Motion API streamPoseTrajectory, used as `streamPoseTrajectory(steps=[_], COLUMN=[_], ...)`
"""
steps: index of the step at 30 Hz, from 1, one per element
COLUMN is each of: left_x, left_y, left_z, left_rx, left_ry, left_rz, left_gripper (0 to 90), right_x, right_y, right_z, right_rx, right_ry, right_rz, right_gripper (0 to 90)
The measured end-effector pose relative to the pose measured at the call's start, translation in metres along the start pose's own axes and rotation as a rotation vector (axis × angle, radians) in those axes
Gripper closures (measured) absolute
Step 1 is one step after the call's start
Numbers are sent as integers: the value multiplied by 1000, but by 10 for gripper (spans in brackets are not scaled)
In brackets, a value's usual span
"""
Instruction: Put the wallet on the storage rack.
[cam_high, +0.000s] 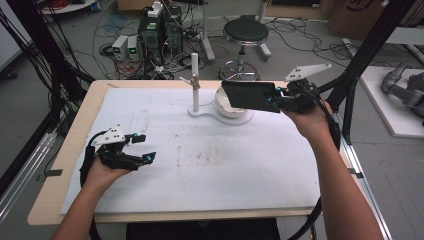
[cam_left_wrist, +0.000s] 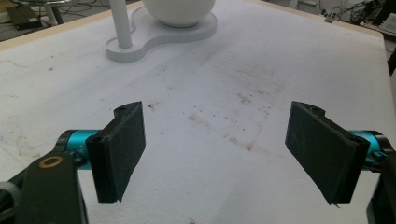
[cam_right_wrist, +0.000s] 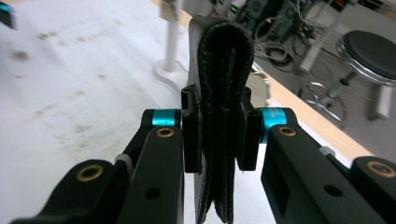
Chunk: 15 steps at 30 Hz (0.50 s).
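Right gripper (cam_high: 278, 98) raised at about 1 o'clock over the table (cam_high: 75, 140), jaws clamped on a black wallet (cam_high: 249, 95); in the right gripper view the wallet (cam_right_wrist: 219, 93) sits folded, fold uppermost, pads pressing both faces, loose edges hanging below the grip. Wallet off the mat (cam_high: 210, 165), held in air just in front of the white bowl (cam_high: 226, 106) and right of the post (cam_high: 195, 82); touching neither, as far as the high view tells. Left gripper (cam_high: 145, 148) low at about 8 o'clock on the mat, jaws wide apart, nothing between them; left gripper view confirms bare stained mat (cam_left_wrist: 224, 116) between the pads (cam_left_wrist: 123, 149), with the stand base (cam_left_wrist: 163, 39) and bowl (cam_left_wrist: 180, 11) at 12 o'clock, well apart. Judged status: pick-up done, wallet secured one-handed and lifted clear. Left to do, probably: carry to a destination, likely the bowl or the post's side arm (cam_high: 186, 79), then release; which one not clear from the frames. Possibly a handover or an opening of the wallet with the left instead, given the spread jaws. Risk noted: grip sits low on the wallet, so some swing likely on transfer.
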<state>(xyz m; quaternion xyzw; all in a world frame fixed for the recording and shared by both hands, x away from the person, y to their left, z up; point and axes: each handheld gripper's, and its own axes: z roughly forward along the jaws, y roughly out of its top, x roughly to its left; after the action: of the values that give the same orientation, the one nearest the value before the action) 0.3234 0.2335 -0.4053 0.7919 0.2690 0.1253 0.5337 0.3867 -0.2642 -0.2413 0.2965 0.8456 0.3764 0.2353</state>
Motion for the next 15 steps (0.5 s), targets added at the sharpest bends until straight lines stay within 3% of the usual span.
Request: streamPoseTrajectory(steps=[1, 3, 4, 6, 11, 15], left_x=[0, 0, 0, 0, 0, -1], left_y=[0, 0, 0, -1, -1, -1], left_z=[1, 2, 2, 3, 4, 4], left_rx=[1, 9, 11, 14, 14, 21], left_ry=[-2, -3, -6, -9, -22, -30], left_rz=[0, 5, 5, 5, -2, 2], left_gripper=[202, 202, 202, 202, 202, 202], right_x=[-7, -9, -14, -15, -22, -23], right_y=[8, 11, 18, 21, 38, 42], right_z=[8, 13, 23, 26, 56, 69], right_rx=[42, 62, 111, 127, 249, 313], right_ry=[-6, -13, -27, -33, -31, -26], right_rz=[5, 10, -13, -13, -40, -62], right_gripper=[771, 771, 771, 771, 771, 770])
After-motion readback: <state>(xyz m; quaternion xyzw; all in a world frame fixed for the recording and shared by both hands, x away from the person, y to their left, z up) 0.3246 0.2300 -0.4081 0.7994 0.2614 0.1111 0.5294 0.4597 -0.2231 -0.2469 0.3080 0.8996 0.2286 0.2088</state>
